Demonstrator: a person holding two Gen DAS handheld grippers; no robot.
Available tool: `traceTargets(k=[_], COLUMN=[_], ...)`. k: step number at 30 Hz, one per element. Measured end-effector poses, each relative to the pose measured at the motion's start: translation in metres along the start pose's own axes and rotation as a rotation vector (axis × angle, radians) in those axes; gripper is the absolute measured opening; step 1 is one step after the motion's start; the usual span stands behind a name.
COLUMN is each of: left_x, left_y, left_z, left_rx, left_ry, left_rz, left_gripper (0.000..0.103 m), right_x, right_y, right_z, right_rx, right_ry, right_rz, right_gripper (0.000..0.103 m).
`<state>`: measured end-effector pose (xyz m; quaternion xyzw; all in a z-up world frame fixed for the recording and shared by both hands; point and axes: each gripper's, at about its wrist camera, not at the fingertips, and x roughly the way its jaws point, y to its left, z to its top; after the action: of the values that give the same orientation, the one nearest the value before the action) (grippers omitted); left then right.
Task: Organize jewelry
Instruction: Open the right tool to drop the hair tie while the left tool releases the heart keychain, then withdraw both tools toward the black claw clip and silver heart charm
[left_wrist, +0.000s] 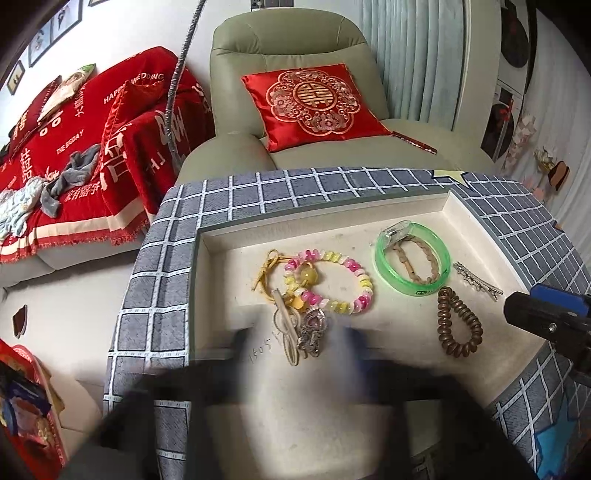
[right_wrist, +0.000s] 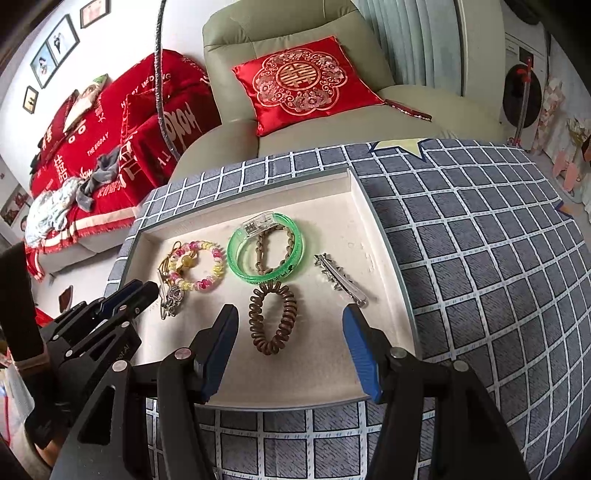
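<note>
A shallow cream tray (left_wrist: 210, 258) (right_wrist: 373, 229) sits on a grey checked cloth. In it lie a pink and yellow bead bracelet (left_wrist: 364, 284) (right_wrist: 218, 258), a yellow cord (left_wrist: 266, 269), a silver charm bundle (left_wrist: 314, 325) (right_wrist: 173, 295), a green bangle (left_wrist: 384, 266) (right_wrist: 236, 258) around a braided brown bracelet (left_wrist: 432, 266), a silver hair clip (left_wrist: 476, 282) (right_wrist: 340, 280) and a brown coil hair tie (left_wrist: 445, 321) (right_wrist: 258, 321). My left gripper (left_wrist: 301, 334) (right_wrist: 144, 291) is blurred, its fingers spread either side of the charm bundle. My right gripper (right_wrist: 290, 310) (left_wrist: 546, 317) is open, straddling the coil hair tie without touching it.
A pale green armchair (left_wrist: 295, 37) with a red cushion (left_wrist: 314, 99) stands behind the table. A sofa under a red throw (left_wrist: 92, 147) is at the left. The checked cloth (right_wrist: 480, 258) spreads wide to the right of the tray.
</note>
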<state>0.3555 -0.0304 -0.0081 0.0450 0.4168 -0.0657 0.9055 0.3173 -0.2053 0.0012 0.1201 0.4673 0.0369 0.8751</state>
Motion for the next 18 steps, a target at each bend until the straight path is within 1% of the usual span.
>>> traceTargets(k=[2,7,8,9,10,12,14,15,16,18], left_x=[-0.01,-0.017,-0.018,-0.018,-0.019,-0.02,-0.023,-0.025,-0.027,-0.031], left_y=[0.002,0.001,0.002,0.002,0.003,0.004,0.003,0.003,0.003,0.003], left_z=[-0.001,0.0,0.0,-0.001,-0.001,-0.002,-0.003,-0.004,-0.005,-0.007], left_rx=[-0.012,0.0,-0.005,-0.008,-0.013,-0.018,-0.02,-0.02,-0.019,-0.015], left_ry=[-0.053,-0.048,-0.046,-0.043,-0.038,-0.032,-0.031,-0.032,-0.033,-0.035], left_rz=[0.011,-0.002,-0.006,-0.01,-0.014,-0.019,-0.019,-0.02,-0.021,-0.02], left_gripper=[0.103,0.103,0.103,0.103,0.103,0.103,0.103,0.103,0.103,0.103], right_x=[-0.002,-0.008,-0.009,-0.011,-0.014,-0.019,-0.023,-0.025,-0.027,-0.033], right_y=[0.001,0.002,0.002,0.003,0.003,0.003,0.003,0.003,0.002,0.002], right_z=[-0.001,-0.002,-0.002,-0.003,-0.004,-0.006,-0.007,-0.008,-0.009,-0.012], right_rx=[-0.005,-0.003,0.0,0.004,0.008,0.013,0.017,0.019,0.02,0.016], right_ry=[-0.005,-0.016,-0.019,-0.025,-0.033,-0.048,-0.063,-0.071,-0.083,-0.104], right_rz=[-0.003,0.004,0.012,0.026,0.038,0.048,0.056,0.061,0.066,0.061], right_gripper=[0.063,0.063,0.066,0.081,0.088,0.089,0.091,0.099,0.103,0.103])
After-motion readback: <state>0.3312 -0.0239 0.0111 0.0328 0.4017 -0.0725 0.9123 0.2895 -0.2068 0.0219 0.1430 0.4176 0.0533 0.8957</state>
